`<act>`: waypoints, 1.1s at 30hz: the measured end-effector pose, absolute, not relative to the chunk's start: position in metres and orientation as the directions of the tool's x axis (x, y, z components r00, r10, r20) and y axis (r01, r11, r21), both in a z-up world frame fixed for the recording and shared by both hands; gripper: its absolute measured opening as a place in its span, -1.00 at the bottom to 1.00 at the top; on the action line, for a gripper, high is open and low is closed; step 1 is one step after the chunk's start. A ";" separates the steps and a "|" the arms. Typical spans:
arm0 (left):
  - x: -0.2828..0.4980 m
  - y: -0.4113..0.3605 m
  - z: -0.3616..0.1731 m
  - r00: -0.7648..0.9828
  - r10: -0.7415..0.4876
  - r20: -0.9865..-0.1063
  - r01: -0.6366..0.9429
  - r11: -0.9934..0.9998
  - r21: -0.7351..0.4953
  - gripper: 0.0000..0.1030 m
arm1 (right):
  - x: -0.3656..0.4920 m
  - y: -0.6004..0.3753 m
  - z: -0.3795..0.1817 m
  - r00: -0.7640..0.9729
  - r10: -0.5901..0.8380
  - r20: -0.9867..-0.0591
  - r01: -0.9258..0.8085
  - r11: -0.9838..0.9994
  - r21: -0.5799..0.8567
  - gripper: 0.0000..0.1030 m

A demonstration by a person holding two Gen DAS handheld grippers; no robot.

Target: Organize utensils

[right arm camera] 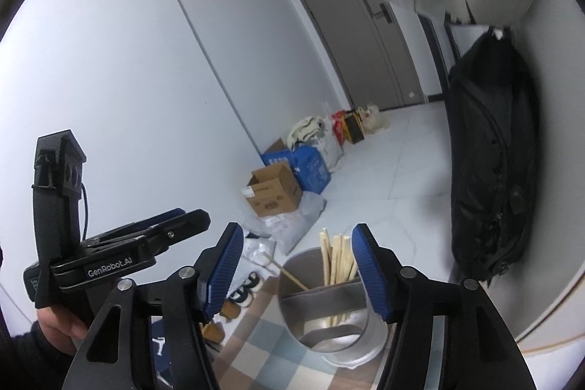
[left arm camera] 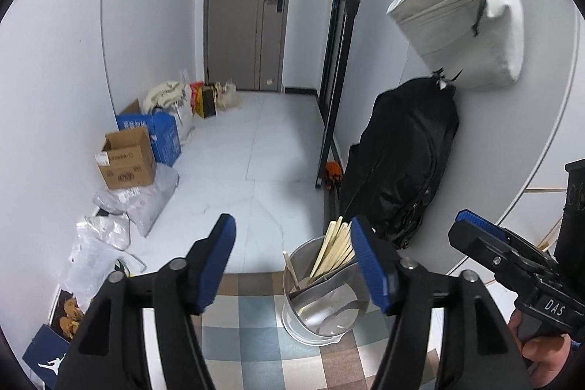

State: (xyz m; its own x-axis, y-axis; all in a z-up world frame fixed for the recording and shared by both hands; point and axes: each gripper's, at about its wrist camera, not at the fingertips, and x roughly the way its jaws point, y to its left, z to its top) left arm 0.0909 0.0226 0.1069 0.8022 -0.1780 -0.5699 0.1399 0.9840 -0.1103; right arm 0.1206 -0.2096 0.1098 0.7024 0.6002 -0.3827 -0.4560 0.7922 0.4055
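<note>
A round metal utensil holder (left arm camera: 321,313) with a divider stands on the checked tablecloth (left arm camera: 256,335) near the table's far edge. A bundle of pale wooden chopsticks (left arm camera: 336,251) leans in its far compartment. A single stick (left arm camera: 292,271) leans at its left side. My left gripper (left arm camera: 292,225) hovers above the holder, open and empty, its right pad over the rim. My right gripper (right arm camera: 297,231) is also open and empty above the same holder (right arm camera: 329,328) and chopsticks (right arm camera: 338,258). Each gripper shows at the edge of the other's view: the right gripper (left arm camera: 471,225), the left gripper (right arm camera: 186,218).
A black backpack (left arm camera: 402,163) hangs against the wall just right of the holder, under a white bag (left arm camera: 460,21). Beyond the table edge lie the floor, cardboard boxes (left arm camera: 128,159), plastic bags and shoes along the left wall, and a grey door (left arm camera: 248,6).
</note>
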 end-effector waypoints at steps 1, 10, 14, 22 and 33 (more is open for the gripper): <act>0.086 0.022 0.110 0.812 -0.172 -0.558 0.137 0.985 -0.104 0.30 | 0.115 -0.211 0.113 0.706 0.601 -0.375 -0.460 0.791 0.402 0.31; 0.042 0.025 0.135 0.873 -0.135 -0.469 0.111 0.991 -0.078 0.55 | 0.066 -0.218 0.142 0.744 0.591 -0.312 -0.482 0.798 0.362 0.56; 0.021 0.027 0.142 0.893 -0.126 -0.432 0.104 0.992 -0.076 0.65 | 0.044 -0.222 0.153 0.765 0.583 -0.275 -0.489 0.802 0.341 0.70; -0.018 0.031 0.141 0.927 -0.100 -0.362 0.079 0.994 -0.073 0.82 | 0.002 -0.227 0.159 0.792 0.573 -0.212 -0.503 0.809 0.304 0.87; -0.059 0.040 0.129 0.946 -0.082 -0.313 0.057 0.995 -0.086 0.93 | -0.037 -0.238 0.148 0.826 0.526 -0.201 -0.469 0.841 0.270 1.00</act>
